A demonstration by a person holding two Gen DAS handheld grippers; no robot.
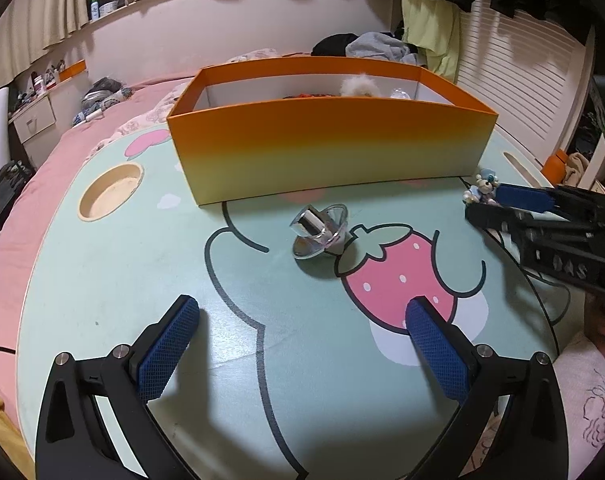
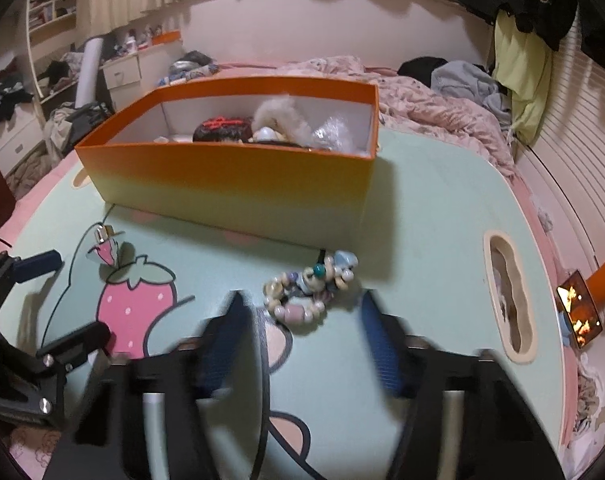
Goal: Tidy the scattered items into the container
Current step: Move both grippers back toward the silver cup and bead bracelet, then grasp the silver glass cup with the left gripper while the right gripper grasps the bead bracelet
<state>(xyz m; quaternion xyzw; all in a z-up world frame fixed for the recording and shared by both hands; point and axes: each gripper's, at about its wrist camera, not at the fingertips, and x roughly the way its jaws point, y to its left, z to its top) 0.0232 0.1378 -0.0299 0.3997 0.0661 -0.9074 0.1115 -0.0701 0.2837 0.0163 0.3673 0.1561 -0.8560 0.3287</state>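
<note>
An orange box (image 1: 330, 144) stands on the pale green cartoon table (image 1: 142, 264); it also shows in the right wrist view (image 2: 230, 176) and holds a fluffy white item (image 2: 278, 116), a dark item with red trim (image 2: 222, 130) and clear wrapping. A shiny silver and clear trinket (image 1: 320, 232) lies in front of the box; it shows small in the right wrist view (image 2: 104, 244). A beaded bracelet with a charm (image 2: 310, 292) lies by the box's right corner, also seen in the left wrist view (image 1: 480, 192). My left gripper (image 1: 302, 324) is open, short of the trinket. My right gripper (image 2: 302, 320) is open just short of the bracelet.
The table has a round cup hole (image 1: 110, 196) at the left and a slot handle (image 2: 510, 296) at the right. It sits on a pink bed with piled clothes (image 2: 462, 76). A lit phone (image 2: 578, 312) lies at the right edge.
</note>
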